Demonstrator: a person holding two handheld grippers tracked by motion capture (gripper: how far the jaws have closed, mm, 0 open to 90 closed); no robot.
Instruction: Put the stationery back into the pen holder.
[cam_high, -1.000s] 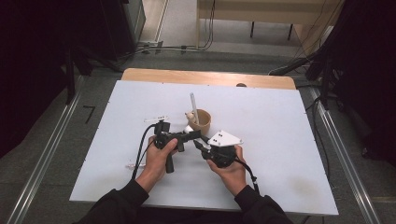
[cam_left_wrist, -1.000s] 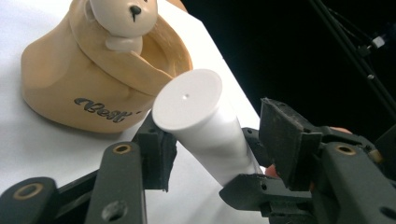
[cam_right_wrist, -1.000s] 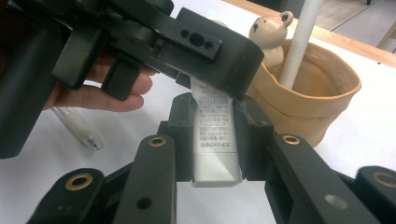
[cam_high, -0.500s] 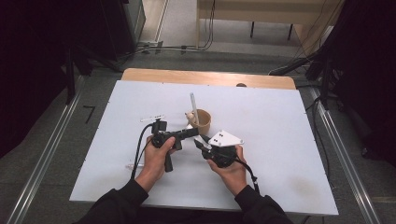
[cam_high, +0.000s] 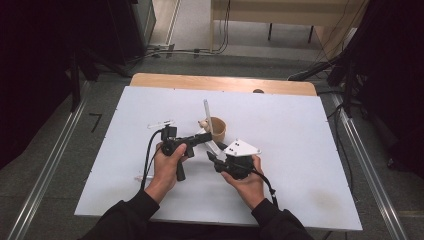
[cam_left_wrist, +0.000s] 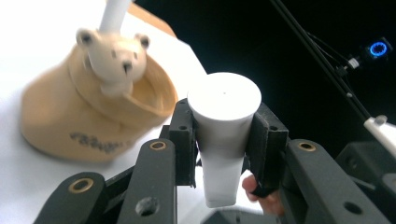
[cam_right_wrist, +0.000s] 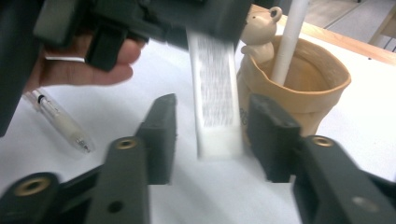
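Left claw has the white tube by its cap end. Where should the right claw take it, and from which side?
Grip the flat lower end of the tube, which hangs free below the left claw. The right claw already stands open with a jaw on each side of that end, so come straight up from below and close across its flat printed faces, clear of the cup.

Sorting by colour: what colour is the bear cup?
Tan cup, paler cream bear on its rim; clearest in the left gripper view.
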